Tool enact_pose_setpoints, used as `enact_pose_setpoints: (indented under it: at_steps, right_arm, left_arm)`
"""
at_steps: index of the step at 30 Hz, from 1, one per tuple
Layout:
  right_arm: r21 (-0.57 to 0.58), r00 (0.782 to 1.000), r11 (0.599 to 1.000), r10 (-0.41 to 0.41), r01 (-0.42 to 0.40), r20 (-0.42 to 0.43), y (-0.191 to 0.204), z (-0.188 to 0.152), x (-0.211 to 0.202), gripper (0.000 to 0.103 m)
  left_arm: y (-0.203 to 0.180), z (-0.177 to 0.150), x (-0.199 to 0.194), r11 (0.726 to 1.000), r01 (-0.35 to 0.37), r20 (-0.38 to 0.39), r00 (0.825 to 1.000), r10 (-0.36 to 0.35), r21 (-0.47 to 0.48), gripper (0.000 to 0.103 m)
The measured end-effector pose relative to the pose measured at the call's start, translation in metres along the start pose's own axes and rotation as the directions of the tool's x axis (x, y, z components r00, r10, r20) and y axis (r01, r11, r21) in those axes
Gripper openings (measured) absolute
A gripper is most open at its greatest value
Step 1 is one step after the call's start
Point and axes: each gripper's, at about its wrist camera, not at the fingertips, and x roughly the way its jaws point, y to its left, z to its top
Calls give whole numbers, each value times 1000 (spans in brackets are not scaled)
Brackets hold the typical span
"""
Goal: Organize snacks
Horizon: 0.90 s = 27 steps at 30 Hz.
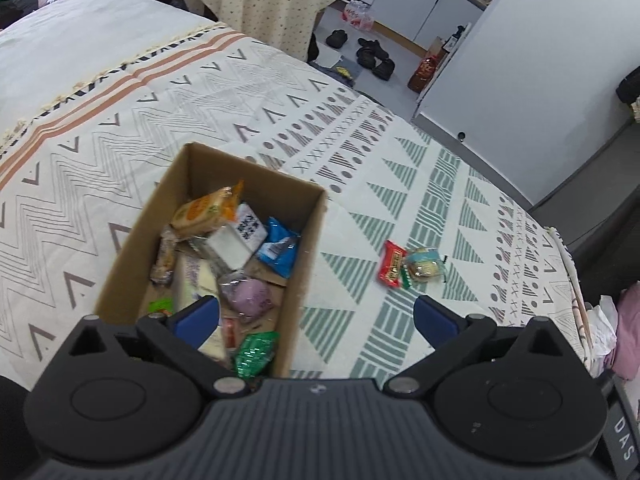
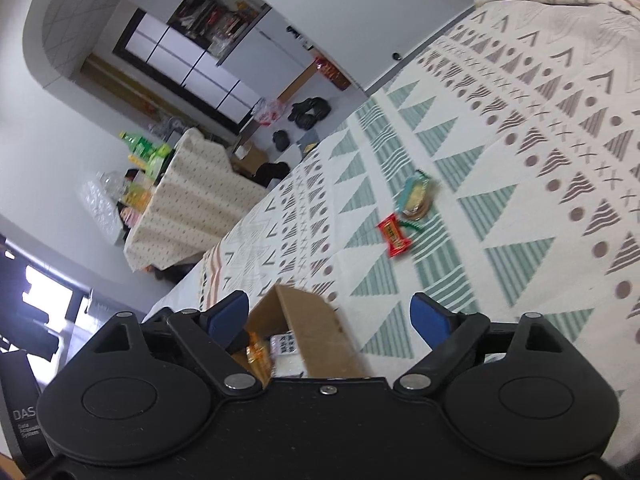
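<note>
Reading "DAS", gripper body [image 1: 624,440] lettering

Left gripper [image 1: 316,320], jaws spread wide, nothing between blue pads, pointing steeply down; right gripper [image 2: 330,320], jaws wide, empty, angled down

An open cardboard box [image 1: 308,248] holds mixed snack packets (orange, blue, purple, green). At its 3 o'clock, a red packet [image 1: 393,265] touches a pale-blue packet [image 1: 424,265].
</note>
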Motion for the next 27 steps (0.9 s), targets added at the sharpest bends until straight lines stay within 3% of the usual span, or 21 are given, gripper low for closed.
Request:
enact_pose_setpoints:
  at_steps: [10, 16, 27]
  right_arm:
    - [5, 1000, 1000, -8, 7, 26, -27, 17, -7, 103]
    - [44, 998, 998, -34, 32, 45, -46, 28, 1, 103]
    - [90, 997, 993, -73, 71, 23, -65, 44, 26, 103]
  left_arm:
    - [-28, -9, 17, 997, -29, 4, 1000, 29, 68, 103]
    - [-40, -11, 35, 997, 3, -43, 999, 0, 78, 103]
    - [-60, 0, 63, 999, -2, -50, 999, 5, 52, 103]
